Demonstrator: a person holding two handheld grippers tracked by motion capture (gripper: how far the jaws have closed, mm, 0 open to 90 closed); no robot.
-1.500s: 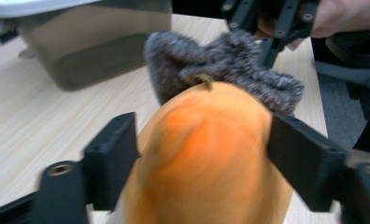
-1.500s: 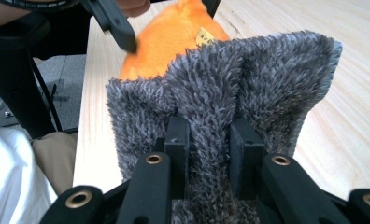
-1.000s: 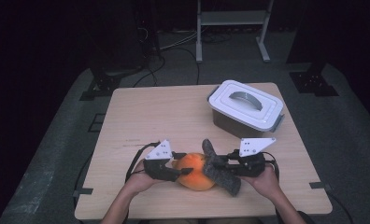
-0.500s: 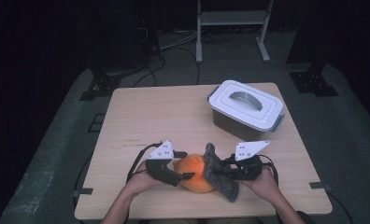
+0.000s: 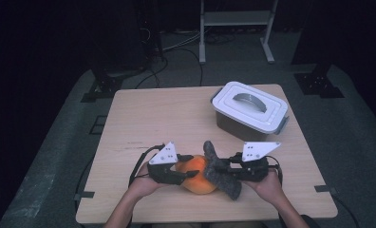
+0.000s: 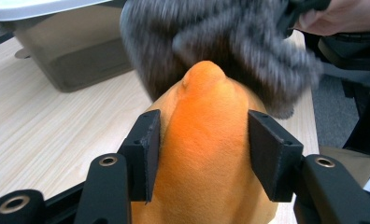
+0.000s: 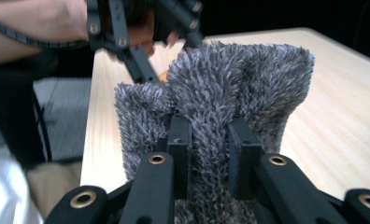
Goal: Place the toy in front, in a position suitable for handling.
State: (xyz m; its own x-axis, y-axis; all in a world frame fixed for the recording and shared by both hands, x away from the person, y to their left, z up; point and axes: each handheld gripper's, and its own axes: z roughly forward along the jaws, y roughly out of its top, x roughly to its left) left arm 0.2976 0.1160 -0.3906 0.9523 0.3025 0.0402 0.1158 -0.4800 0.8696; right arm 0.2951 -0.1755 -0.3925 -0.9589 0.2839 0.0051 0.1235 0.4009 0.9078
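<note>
My left gripper (image 6: 202,154) clamps the orange cushion (image 6: 206,154), which sits at the table's (image 5: 176,114) near edge, well apart from the lidded box (image 5: 249,110). My right gripper (image 7: 210,140) pinches the grey fuzzy cloth (image 7: 230,88), draped against the cushion's far side.
</note>
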